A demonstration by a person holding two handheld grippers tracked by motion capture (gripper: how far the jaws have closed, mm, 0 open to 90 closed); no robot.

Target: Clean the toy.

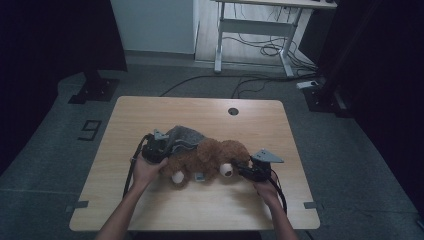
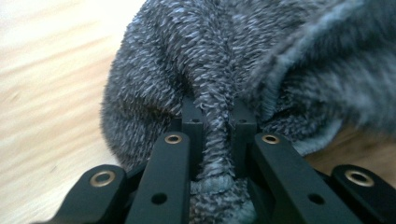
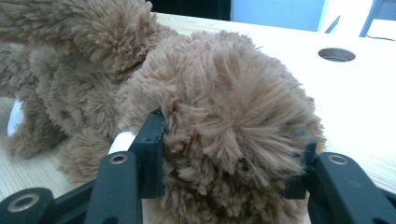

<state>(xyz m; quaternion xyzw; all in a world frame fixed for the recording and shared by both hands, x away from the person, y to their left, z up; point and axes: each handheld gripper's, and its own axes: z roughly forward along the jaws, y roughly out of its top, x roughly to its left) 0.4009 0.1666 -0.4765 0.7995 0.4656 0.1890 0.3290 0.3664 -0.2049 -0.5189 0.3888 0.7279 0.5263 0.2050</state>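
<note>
A brown plush toy (image 1: 210, 156) lies on its side in the middle of the wooden table (image 1: 200, 112). A grey fuzzy cloth (image 1: 184, 136) covers its far left end. My left gripper (image 1: 166, 150) is at the toy's left, shut on a pinched fold of the grey cloth (image 2: 215, 84), which bunches between the jaws of that gripper (image 2: 217, 119). My right gripper (image 1: 239, 169) is at the toy's right end. In the right gripper view its jaws (image 3: 231, 140) clamp a rounded furry part of the plush toy (image 3: 224, 116), one on each side. A white paw patch (image 3: 122, 140) shows beside the left jaw.
A round cable hole (image 1: 233, 111) sits near the table's far edge. Beyond the table stand a white desk frame (image 1: 252, 27) with loose cables on the floor and black stand bases (image 1: 94, 90) at both sides. Bare tabletop lies around the toy.
</note>
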